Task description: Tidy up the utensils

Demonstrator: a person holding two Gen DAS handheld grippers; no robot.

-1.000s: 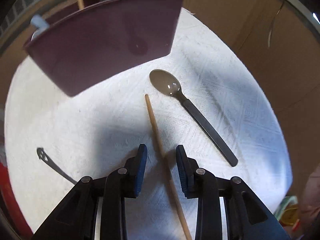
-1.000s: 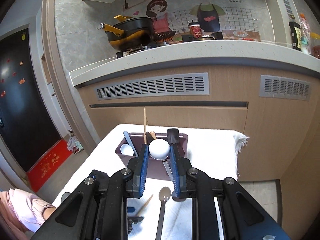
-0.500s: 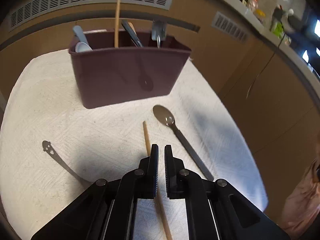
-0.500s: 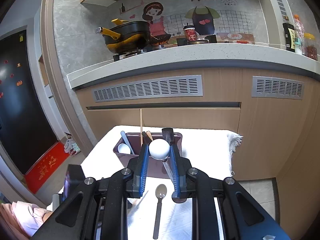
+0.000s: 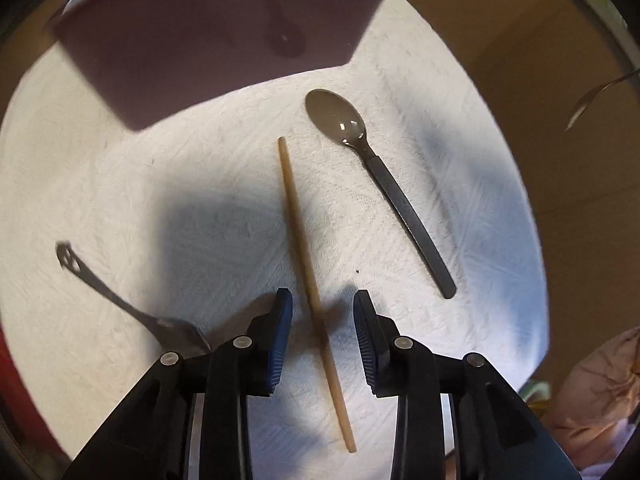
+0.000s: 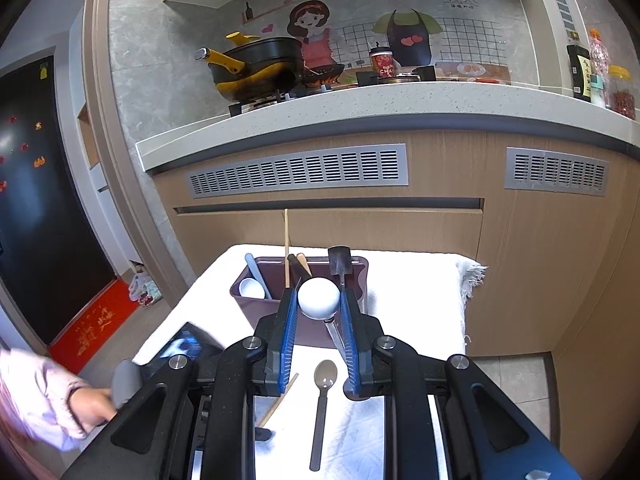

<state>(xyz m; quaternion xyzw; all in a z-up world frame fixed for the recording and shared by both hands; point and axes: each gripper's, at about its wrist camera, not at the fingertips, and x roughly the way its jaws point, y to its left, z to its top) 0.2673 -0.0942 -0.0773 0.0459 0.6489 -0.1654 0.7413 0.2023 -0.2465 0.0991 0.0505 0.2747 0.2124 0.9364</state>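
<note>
In the left wrist view my left gripper (image 5: 323,320) is open low over a white cloth (image 5: 160,184), its jaws on either side of a wooden chopstick (image 5: 298,220) lying flat. A dark spoon (image 5: 376,168) lies to its right and a metal fork (image 5: 120,300) to its left. The maroon utensil bin (image 5: 208,28) stands just beyond. In the right wrist view my right gripper (image 6: 319,308) is shut on a white ladle (image 6: 319,298), held above the table in front of the bin (image 6: 256,308). The spoon (image 6: 321,404) and chopstick (image 6: 280,402) lie below.
The bin holds a light blue spoon (image 6: 253,280), an upright chopstick (image 6: 286,248) and a dark spatula (image 6: 339,262). Wooden kitchen cabinets (image 6: 400,232) stand right behind the small table. A person's hand (image 6: 86,404) is at the lower left.
My left gripper was shut and farther back half a second ago; now it is open and down close over the chopstick. My right gripper still holds the ladle, nearly unmoved.
</note>
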